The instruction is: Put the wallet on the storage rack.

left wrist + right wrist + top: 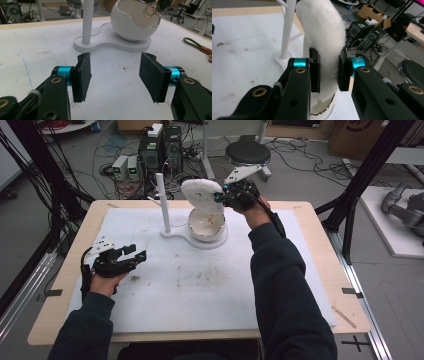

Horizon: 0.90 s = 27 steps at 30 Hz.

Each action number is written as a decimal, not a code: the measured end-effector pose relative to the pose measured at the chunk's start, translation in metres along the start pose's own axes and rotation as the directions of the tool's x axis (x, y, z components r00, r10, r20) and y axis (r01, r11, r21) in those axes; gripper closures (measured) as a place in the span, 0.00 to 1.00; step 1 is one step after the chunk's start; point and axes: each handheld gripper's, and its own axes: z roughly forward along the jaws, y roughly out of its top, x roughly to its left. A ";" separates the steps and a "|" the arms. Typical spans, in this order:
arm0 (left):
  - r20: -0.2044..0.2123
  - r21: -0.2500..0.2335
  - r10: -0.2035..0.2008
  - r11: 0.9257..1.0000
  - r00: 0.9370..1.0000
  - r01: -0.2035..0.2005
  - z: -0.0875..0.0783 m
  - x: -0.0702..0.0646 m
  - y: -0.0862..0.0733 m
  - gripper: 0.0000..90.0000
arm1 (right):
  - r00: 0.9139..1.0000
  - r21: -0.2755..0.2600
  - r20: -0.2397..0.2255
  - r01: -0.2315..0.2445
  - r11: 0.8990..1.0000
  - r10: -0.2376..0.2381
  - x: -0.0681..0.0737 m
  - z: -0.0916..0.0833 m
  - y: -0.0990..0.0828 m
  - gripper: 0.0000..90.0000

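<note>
Bowl (206, 226) on base (176, 234), right of post (163, 202). Fluffy pad (202, 195) above bowl. Left gripper (139, 255) well apart, nearer the table (75, 250) front.

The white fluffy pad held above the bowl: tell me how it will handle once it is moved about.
The fluffy pad probably squashes easily: the right hand-held gripper pinches it narrow between its jaws. It seems light and fairly self-supporting, standing up from one edge grip without drooping. Its fuzzy surface likely resists slipping, though it may snag the egg-shaped bowl rim.
</note>
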 end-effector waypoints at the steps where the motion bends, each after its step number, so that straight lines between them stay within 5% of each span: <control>1: 0.000 0.000 0.000 1.000 1.000 0.000 0.000 0.000 0.000 0.47 | 1.000 0.000 0.000 0.000 1.000 0.000 0.000 0.000 0.000 0.86; 7: 0.001 0.001 -0.004 1.000 1.000 0.004 0.000 0.000 0.000 0.47 | 0.996 0.104 0.002 0.090 0.990 -0.090 0.001 0.006 -0.008 0.86; 8: 0.003 0.000 -0.007 1.000 1.000 0.007 0.000 -0.001 0.000 0.47 | 0.987 0.134 0.007 0.155 0.979 -0.158 0.001 0.008 -0.010 0.86; 11: 0.003 0.002 -0.008 1.000 1.000 0.008 0.001 0.000 0.000 0.47 | 0.981 0.163 0.007 0.191 0.968 -0.195 0.003 0.010 -0.012 0.86; 12: 0.002 0.001 -0.015 1.000 1.000 0.015 0.001 0.000 -0.001 0.47 | 0.973 0.186 -0.005 0.229 0.955 -0.232 0.005 0.012 -0.013 0.86; 13: 0.002 0.001 -0.015 1.000 1.000 0.015 0.001 0.000 -0.001 0.47 | 0.973 0.186 -0.005 0.229 0.955 -0.232 0.005 0.012 -0.013 0.86; 14: 0.004 0.007 -0.016 1.000 1.000 0.016 0.001 0.000 -0.002 0.48 | 0.962 0.227 -0.011 0.269 0.936 -0.273 0.007 0.017 -0.014 0.86; 15: 0.004 0.007 -0.016 1.000 1.000 0.016 0.001 0.000 -0.002 0.48 | 0.962 0.227 -0.011 0.269 0.936 -0.273 0.007 0.017 -0.014 0.86; 16: 0.004 0.007 -0.016 1.000 1.000 0.016 0.001 0.000 -0.002 0.48 | 0.948 0.267 -0.021 0.311 0.912 -0.317 0.010 0.024 -0.016 0.86; 17: 0.004 0.007 -0.016 1.000 1.000 0.016 0.001 0.000 -0.002 0.48 | 0.948 0.267 -0.021 0.311 0.912 -0.317 0.010 0.024 -0.016 0.86; 18: 0.007 0.007 -0.018 1.000 1.000 0.018 0.002 0.000 -0.002 0.48 | 0.944 0.292 -0.033 0.324 0.900 -0.329 0.013 0.032 -0.018 0.86; 26: 0.011 0.015 -0.018 1.000 1.000 0.018 0.003 -0.001 -0.003 0.48 | 0.947 0.313 -0.048 0.316 0.896 -0.318 0.025 0.057 -0.021 0.84; 27: 0.011 0.016 -0.021 1.000 1.000 0.020 0.003 -0.001 -0.003 0.48 | 0.952 0.305 -0.044 0.301 0.904 -0.302 0.026 0.058 -0.023 0.83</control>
